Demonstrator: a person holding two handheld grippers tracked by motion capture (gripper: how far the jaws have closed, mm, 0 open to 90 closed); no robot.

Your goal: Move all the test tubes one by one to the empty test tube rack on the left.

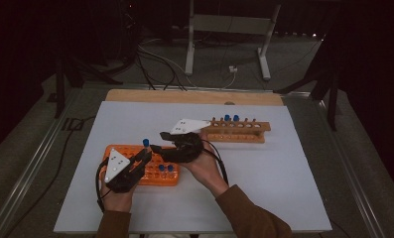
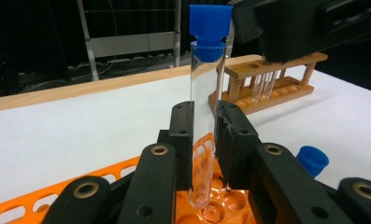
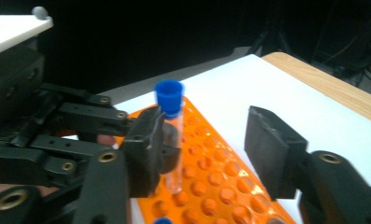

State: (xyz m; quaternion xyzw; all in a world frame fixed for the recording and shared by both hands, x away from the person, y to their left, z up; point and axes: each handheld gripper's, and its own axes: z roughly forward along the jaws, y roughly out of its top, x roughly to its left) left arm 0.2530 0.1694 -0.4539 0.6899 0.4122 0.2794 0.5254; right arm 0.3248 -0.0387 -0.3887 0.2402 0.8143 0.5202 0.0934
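A clear test tube (image 2: 205, 116) with a blue cap (image 2: 210, 23) stands upright in my left gripper (image 2: 204, 128), which is shut on its lower half. Its bottom hangs just above the holes of the orange rack (image 2: 80, 189). In the high view the left gripper (image 1: 145, 153) sits over the orange rack (image 1: 135, 151), the capped tube (image 1: 146, 144) sticking up from it. My right gripper (image 1: 158, 141) is open right beside it. In the right gripper view the tube (image 3: 174, 154) stands between the wide-apart jaws of the right gripper (image 3: 209, 140), close to the left jaw.
A wooden rack (image 1: 236, 133) with two blue-capped tubes (image 1: 231, 118) stands behind and to the right. More blue-capped tubes (image 1: 165, 168) sit at the orange rack's right end. The white mat (image 1: 284, 173) covers the table, and cables lie on the floor beyond.
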